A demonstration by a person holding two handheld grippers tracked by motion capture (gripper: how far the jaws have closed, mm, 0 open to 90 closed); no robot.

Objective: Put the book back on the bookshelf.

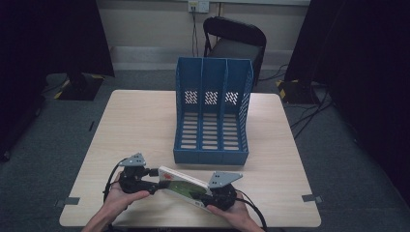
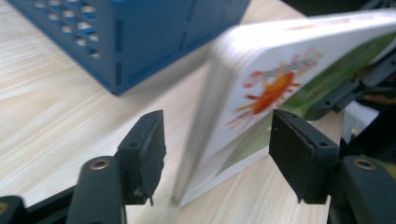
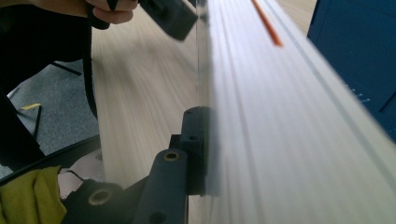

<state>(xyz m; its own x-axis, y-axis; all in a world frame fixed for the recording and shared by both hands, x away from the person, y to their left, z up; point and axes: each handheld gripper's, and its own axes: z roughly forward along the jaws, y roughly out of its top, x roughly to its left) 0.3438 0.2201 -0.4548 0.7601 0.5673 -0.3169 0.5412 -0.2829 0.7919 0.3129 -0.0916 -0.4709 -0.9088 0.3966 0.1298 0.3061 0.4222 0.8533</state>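
Two hand-held tongs work a book (image 1: 186,186) near the front edge of the worktop (image 1: 135,125), just before a blue three-slot file rack (image 1: 212,111). The right tongs (image 1: 218,192) are clamped on the book's near end, holding it tilted. The left tongs (image 2: 217,156) stand apart, straddling its far corner without touching. The lift appears under way; next, probably, closing the left tongs, then steering the book upright into a slot.

White-green book (image 1: 186,185) – orange sun; blue rack (image 1: 212,113)
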